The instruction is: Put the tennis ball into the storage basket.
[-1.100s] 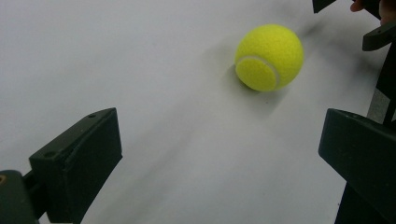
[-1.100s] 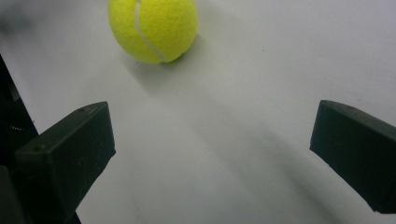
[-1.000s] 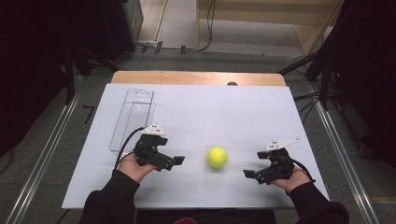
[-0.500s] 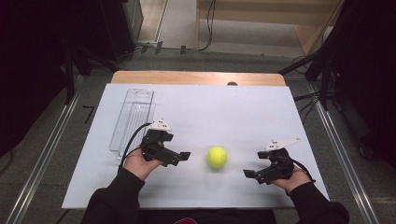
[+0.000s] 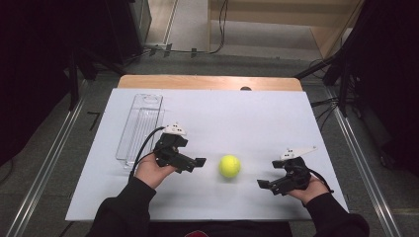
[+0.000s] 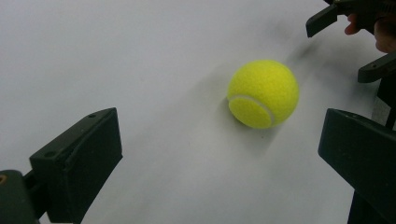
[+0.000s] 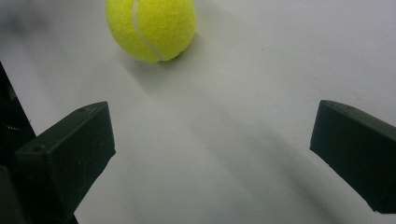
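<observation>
While both jaws gape, tennis ball [image 5: 230, 166] lies between left hand-held gripper [image 5: 193, 164] and right hand-held gripper [image 5: 264, 185].

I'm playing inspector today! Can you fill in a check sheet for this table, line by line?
Surface: white table top, bare and flat.
Job's things: yellow tennis ball resting between the claws, touching neither.
Clutter: clear plastic tray at the left, looks empty.
Grippers: left claw open, aimed at the ball; right claw open.
Cables: black cable loops from the left claw.
Surroundings: grey floor, wooden board behind.
</observation>
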`<state>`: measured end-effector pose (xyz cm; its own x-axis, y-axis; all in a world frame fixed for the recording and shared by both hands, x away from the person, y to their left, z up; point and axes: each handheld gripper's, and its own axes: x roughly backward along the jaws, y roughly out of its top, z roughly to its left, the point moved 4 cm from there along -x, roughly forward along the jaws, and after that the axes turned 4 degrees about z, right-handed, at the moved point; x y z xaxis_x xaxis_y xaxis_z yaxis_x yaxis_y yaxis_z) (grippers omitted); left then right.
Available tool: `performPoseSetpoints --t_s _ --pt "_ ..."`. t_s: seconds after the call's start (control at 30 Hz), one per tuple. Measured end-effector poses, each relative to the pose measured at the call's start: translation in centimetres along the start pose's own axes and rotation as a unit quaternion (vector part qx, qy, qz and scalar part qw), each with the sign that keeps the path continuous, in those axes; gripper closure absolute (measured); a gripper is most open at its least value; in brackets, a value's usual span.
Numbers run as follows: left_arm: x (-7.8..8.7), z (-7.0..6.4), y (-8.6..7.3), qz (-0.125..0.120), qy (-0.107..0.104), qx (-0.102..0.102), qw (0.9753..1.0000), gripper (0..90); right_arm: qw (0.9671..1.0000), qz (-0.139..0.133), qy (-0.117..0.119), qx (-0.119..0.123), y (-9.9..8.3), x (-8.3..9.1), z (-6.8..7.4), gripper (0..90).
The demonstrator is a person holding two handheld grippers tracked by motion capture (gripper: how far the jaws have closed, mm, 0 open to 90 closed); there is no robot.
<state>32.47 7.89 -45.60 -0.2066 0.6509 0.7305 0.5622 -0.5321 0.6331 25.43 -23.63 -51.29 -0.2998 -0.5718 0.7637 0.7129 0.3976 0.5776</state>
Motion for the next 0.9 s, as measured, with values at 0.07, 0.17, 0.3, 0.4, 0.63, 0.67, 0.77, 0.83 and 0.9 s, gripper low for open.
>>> performPoseSetpoints --t_s 0.07,0.17,0.3,0.4,0.63,0.67,0.77,0.83,0.9 --pt "-0.1 0.0 0.2 -0.001 -0.002 -0.002 1.0000 0.0 1.0000 0.000 0.000 0.000 0.0 0.0 0.0 0.0" --pt "-0.2 -0.1 0.5 -0.002 0.000 -0.002 1.0000 1.3 1.0000 0.000 0.000 0.001 0.0 0.0 0.0 0.0" --pt "-0.4 -0.2 0.8 0.000 -0.002 -0.005 1.0000 1.3 1.0000 0.000 0.000 0.001 0.0 0.0 0.0 0.0" --pt "-0.6 -0.4 1.1 -0.001 -0.003 -0.006 1.0000 1.3 1.0000 0.000 0.000 0.002 0.0 0.0 0.0 0.0" --pt "-0.9 -0.4 1.5 0.002 -0.002 -0.012 0.9999 1.3 1.0000 -0.003 -0.002 0.005 0.0 0.1 -0.1 0.0" --pt "-0.9 -0.4 1.6 0.002 -0.003 -0.011 0.9999 1.3 1.0000 -0.003 -0.001 0.004 0.0 0.1 -0.1 0.0" --pt "-1.0 -0.3 1.8 0.002 -0.004 -0.008 1.0000 1.4 1.0000 -0.001 -0.001 0.002 0.0 0.1 0.0 0.0" --pt "-1.2 -0.4 1.9 0.002 -0.004 -0.010 0.9999 1.4 1.0000 -0.002 -0.001 0.003 0.0 0.1 0.0 0.0" --pt "-1.3 -0.5 2.1 0.003 -0.006 -0.010 0.9999 1.4 1.0000 -0.001 -0.001 0.002 0.0 0.1 0.0 0.0"
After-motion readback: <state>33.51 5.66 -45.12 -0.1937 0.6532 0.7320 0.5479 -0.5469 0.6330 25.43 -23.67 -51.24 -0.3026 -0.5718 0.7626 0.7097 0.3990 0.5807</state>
